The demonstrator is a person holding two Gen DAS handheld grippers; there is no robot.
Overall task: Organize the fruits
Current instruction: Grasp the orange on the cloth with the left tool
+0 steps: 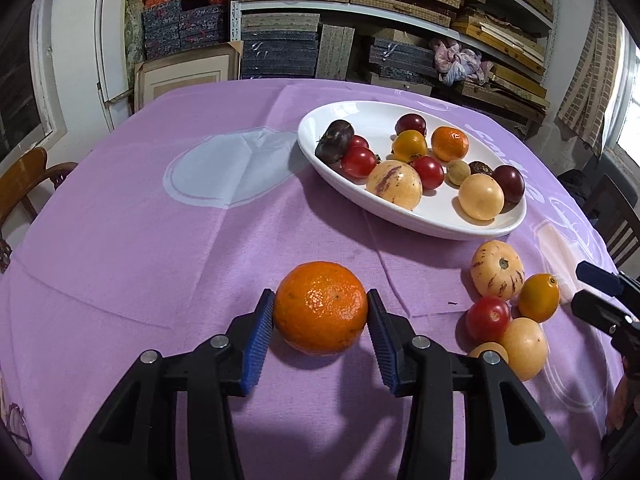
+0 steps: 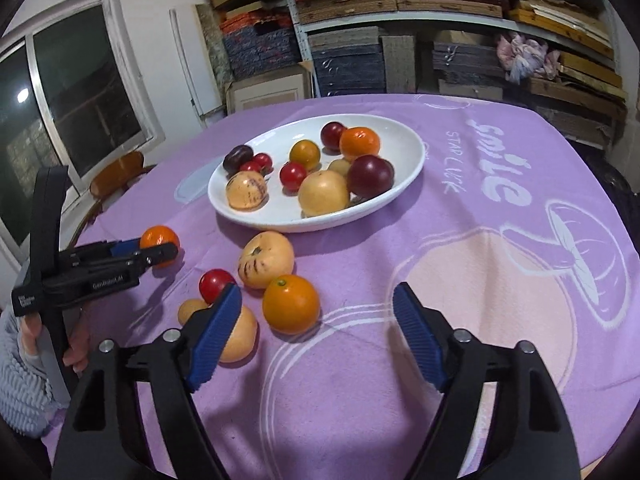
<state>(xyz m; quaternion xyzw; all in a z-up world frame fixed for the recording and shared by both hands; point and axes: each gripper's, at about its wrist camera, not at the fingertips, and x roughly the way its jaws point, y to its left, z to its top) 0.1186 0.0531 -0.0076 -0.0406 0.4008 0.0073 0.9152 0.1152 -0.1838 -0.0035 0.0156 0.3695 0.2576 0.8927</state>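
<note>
My left gripper is shut on a big orange mandarin that rests on the purple cloth, with a blue pad pressed to each side. The right wrist view shows that gripper and mandarin at the left. My right gripper stands open with nothing between its pads. Just ahead of its left finger lies a small orange fruit. Beside it are a striped pale melon, a red tomato and a pale yellow fruit. A white oval plate beyond holds several fruits.
The loose fruits lie between the two grippers, in front of the plate. A wooden chair stands at the table's left and a dark chair at its right. Shelves of stacked boxes fill the back wall.
</note>
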